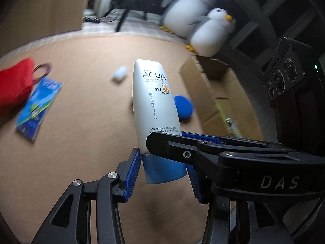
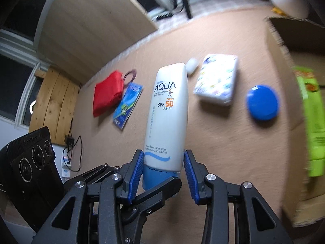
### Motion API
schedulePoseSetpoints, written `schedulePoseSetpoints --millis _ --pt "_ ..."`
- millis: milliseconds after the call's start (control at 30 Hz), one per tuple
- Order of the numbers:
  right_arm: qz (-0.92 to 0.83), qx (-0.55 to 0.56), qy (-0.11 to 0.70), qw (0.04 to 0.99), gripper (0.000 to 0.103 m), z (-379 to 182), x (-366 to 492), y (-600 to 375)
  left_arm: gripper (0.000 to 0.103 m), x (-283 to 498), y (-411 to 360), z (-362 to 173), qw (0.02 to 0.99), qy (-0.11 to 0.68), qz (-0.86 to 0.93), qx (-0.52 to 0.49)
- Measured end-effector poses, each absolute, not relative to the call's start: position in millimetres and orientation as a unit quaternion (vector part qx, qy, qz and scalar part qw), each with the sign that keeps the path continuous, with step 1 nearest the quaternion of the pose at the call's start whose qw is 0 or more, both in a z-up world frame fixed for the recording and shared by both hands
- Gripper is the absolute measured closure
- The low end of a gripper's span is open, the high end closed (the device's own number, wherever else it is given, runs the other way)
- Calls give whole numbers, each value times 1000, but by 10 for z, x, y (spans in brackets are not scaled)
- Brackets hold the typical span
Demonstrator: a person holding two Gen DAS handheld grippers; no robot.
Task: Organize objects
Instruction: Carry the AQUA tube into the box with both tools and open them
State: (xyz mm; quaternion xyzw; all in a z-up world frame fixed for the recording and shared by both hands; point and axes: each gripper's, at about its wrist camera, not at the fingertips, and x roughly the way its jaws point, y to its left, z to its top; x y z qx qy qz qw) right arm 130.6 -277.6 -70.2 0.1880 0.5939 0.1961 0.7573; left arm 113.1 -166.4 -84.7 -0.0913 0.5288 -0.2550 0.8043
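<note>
A tan carpeted floor fills the room. Two plush penguins sit by dark shelving. A wooden panel stands beside a dark window.

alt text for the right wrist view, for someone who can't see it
A white sunscreen tube with a blue cap stands upright between the right gripper's blue pads, a finger of the left gripper crossing the cap below. Behind it on the tan floor lie a red pouch, a blue packet, a white pack and a blue disc; a cardboard box stands at right.
</note>
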Motion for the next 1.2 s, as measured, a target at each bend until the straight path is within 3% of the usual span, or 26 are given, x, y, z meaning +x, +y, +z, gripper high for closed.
schedulePoseSetpoints --millis 733,767,800,833,867,933,1200 --pt "94 224 556 795 66 -391 1182 -4405 54 1303 -3437 -721 779 519 -351 -31" --pt "92 225 556 795 65 -391 1174 -4442 54 1305 -3479 -719 778 518 -353 -28" --pt "90 225 555 796 65 -390 1168 -4472 46 1303 -3506 -719 779 518 -352 -23" --pt "86 225 553 798 60 -386 1164 -4512 30 1313 -3522 -725 781 518 -348 -19" --pt "82 224 551 799 49 -383 1157 -4540 25 1308 -3539 -717 784 516 -345 -17" --pt "68 223 547 804 37 -376 1135 -4591 24 1302 -3536 -712 790 509 -342 -12" --pt "53 221 546 807 36 -384 1119 -4632 24 1309 -3344 -727 796 509 -327 -19"
